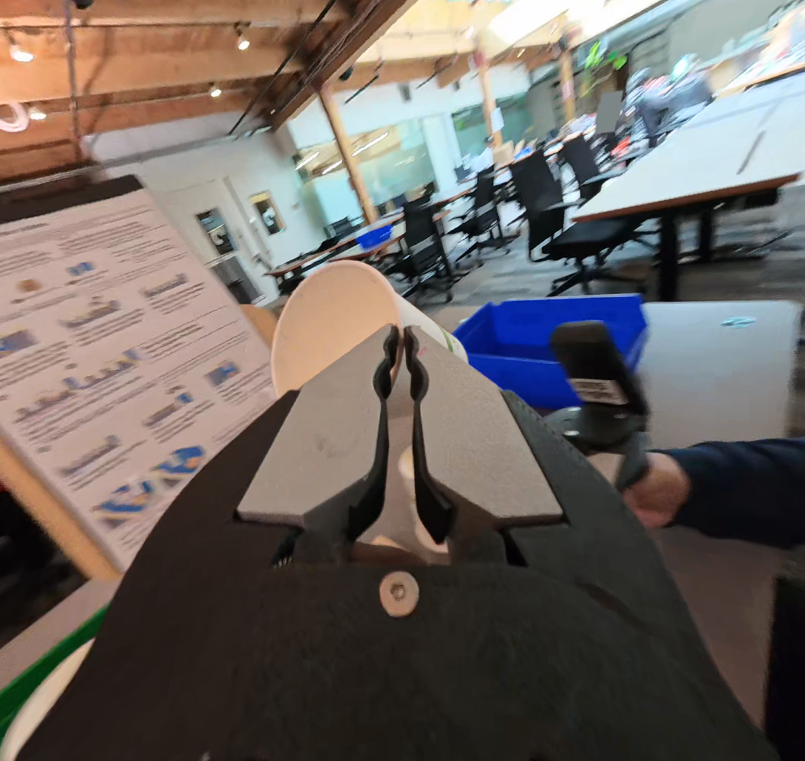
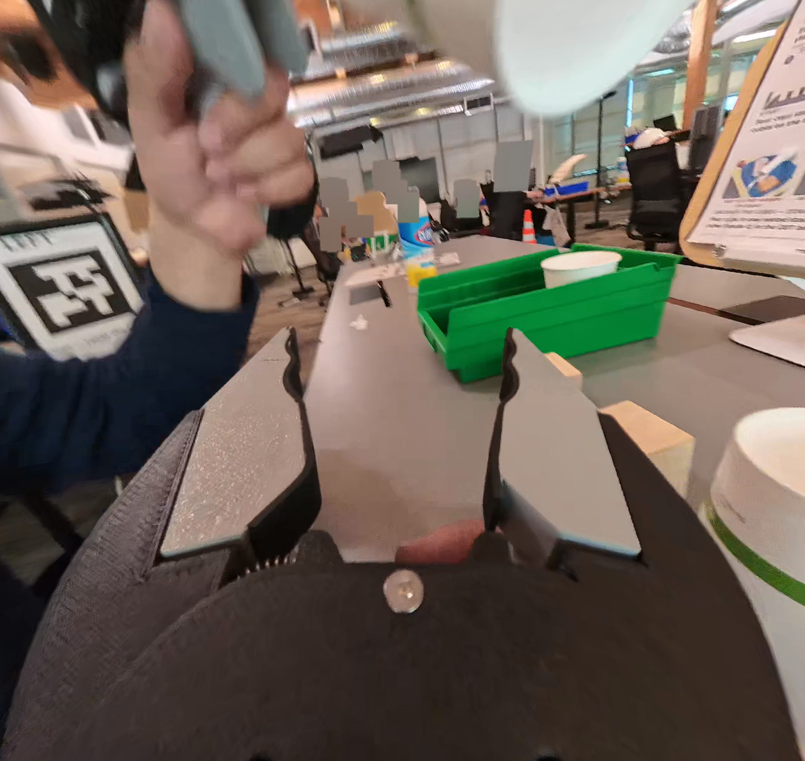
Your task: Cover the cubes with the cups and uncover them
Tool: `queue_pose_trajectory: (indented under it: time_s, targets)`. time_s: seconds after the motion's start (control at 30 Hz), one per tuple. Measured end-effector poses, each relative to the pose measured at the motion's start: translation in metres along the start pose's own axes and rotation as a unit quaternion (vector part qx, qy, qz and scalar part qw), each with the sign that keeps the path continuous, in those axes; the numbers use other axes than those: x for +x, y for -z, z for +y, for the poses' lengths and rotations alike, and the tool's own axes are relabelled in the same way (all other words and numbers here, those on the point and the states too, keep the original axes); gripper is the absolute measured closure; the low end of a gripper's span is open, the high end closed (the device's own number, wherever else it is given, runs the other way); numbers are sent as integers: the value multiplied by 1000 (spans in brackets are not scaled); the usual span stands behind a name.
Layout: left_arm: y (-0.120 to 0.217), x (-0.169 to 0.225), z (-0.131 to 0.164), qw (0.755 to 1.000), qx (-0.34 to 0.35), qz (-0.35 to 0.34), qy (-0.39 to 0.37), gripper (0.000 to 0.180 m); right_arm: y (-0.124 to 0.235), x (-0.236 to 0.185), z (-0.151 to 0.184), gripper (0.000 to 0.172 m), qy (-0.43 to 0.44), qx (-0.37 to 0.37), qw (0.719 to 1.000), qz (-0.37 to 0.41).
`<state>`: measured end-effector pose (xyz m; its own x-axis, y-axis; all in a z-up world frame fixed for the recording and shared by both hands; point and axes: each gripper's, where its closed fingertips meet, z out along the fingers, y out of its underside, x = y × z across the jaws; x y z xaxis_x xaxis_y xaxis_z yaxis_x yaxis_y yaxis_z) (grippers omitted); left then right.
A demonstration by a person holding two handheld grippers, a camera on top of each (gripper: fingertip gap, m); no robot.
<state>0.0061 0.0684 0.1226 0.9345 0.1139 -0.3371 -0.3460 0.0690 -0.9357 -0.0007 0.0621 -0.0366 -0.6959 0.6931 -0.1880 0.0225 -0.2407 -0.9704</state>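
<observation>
Above the table, left claw [image 1: 401, 341] clamped on white cup [image 1: 331, 322] wall; right claw [image 2: 398, 350] wide open, bare.

White paper cup [image 1: 335, 318] held aloft sideways, wooden cubes [image 2: 649, 431] uncovered on table

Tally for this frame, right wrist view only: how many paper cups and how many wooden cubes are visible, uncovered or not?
Paper cups: 3 (one lifted in the left gripper, one in the green bin, one on the table at right)
Wooden cubes: 2 (), both uncovered
Total: 5
</observation>
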Motion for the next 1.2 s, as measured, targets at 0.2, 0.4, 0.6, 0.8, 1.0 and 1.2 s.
queue_pose_trajectory:
  time_s: [0.2,0.4,0.6,0.8,1.0,1.2]
  targets:
    - [-4,79,42,996,29,50,61,179,31,7,-48,67,-123,133,982,-53]
    - [-6,103,96,988,-19,98,114,179,52,27,-66,71,-168,190,966,-55]
    - [-5,116,148,979,-87,145,110,178,53,33,-61,84,-161,179,970,-40]
    - [-1,105,173,975,-114,135,132,175,46,39,-47,85,-106,131,986,14]
    - [22,50,191,980,-189,23,60,112,48,52,-44,85,37,81,987,134]
    - [0,60,191,977,-210,30,-4,91,27,34,-23,84,97,26,987,122]
